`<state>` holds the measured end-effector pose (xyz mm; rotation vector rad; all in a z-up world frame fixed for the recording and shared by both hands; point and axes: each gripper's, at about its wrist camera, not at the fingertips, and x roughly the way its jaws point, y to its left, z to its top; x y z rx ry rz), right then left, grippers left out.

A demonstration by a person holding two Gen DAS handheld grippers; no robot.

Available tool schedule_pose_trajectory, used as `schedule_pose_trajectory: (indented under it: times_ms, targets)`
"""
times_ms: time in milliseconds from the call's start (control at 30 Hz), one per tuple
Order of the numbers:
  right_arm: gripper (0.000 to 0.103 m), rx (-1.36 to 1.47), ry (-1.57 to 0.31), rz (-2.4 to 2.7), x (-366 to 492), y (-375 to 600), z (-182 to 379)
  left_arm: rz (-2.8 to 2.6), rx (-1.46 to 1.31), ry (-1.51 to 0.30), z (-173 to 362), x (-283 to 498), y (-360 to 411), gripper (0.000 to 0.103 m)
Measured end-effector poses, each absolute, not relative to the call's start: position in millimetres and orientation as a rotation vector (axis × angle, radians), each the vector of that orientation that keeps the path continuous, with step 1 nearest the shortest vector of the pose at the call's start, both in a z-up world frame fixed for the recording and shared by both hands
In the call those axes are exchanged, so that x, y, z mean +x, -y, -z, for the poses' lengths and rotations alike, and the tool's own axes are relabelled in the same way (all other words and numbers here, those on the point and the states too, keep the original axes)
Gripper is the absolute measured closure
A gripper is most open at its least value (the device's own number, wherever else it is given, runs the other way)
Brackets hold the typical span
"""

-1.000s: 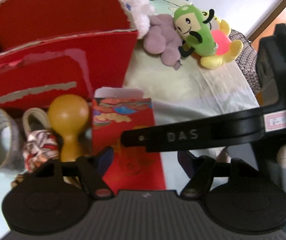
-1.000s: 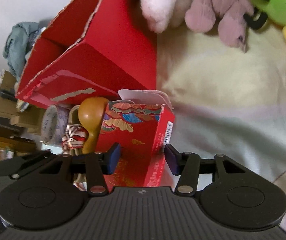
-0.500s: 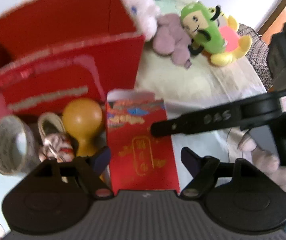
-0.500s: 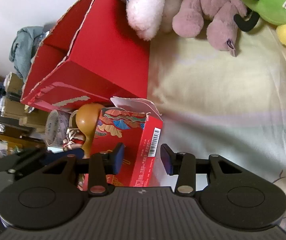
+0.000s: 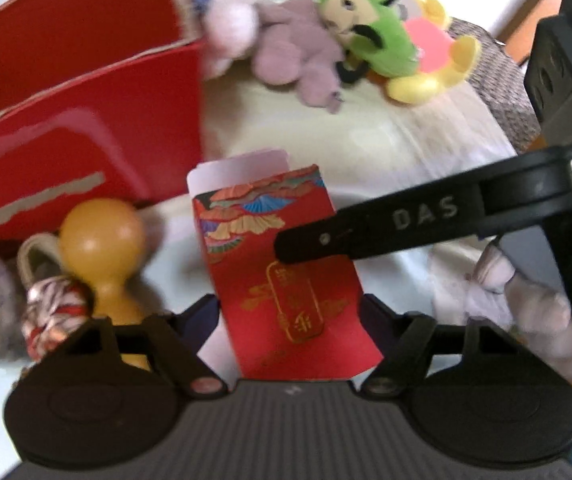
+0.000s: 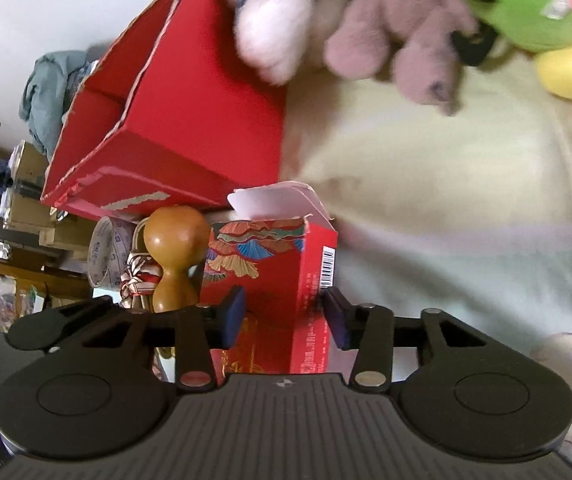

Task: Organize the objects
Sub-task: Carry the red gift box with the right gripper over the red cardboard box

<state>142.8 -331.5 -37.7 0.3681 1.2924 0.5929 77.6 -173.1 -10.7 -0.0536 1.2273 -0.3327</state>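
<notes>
Both wrist cams look steeply down, close; share red carton (image 5: 286, 272).

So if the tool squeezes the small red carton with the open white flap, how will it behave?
The red carton looks like thin cardboard, so its walls would probably dent under a hard squeeze. With its white flap open it may be light. Standing tall and narrow, it could tip if pushed.

gourd (image 5: 102, 236) left of carton (image 5: 282, 272), bin (image 5: 82, 120) behind

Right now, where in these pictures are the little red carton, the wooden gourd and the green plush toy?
little red carton (image 5: 286, 280), left wrist view, on its red front face.
wooden gourd (image 6: 176, 236), right wrist view, on its round upper bulb.
green plush toy (image 5: 370, 36), left wrist view, on its green body.
</notes>
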Motion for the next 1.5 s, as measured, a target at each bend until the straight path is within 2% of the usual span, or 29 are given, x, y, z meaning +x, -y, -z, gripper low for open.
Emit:
schedule_pose_trajectory:
  times_ms: [100, 400, 533, 767, 933, 1200, 1500]
  targets:
    - [0.059, 0.355, -1.241, -0.569, 135.8, 349.8, 20.6, 0.369, -0.037, -1.199, -0.4, 82.7, 186.3, 0.032]
    - [0.059, 0.332, -0.974, -0.517, 128.2, 373.8, -65.7, 0.445, -0.033, -0.951, -82.5, 92.0, 195.6, 0.032]
    - [0.059, 0.287, -0.833, -0.550, 142.0, 348.4, -99.1, 0.428, -0.062, -0.843, -116.7, 102.3, 167.0, 0.032]
    - [0.060, 0.206, -0.736, -0.624, 178.7, 275.5, -118.5, 0.344, -0.078, -0.752, -139.3, 123.3, 87.2, 0.032]
    - [0.061, 0.147, -0.830, -0.667, 211.6, 206.5, -95.3, 0.268, -0.092, -0.822, -109.6, 151.0, 30.6, 0.032]
    - [0.061, 0.080, -1.061, -0.691, 253.3, 120.9, -27.2, 0.178, -0.157, -1.040, -24.6, 192.5, -37.8, 0.032]
    - [0.062, 0.197, -1.299, -0.660, 277.1, 99.7, 9.7, 0.143, -0.171, -1.124, 3.1, 204.2, -73.3, 0.032]
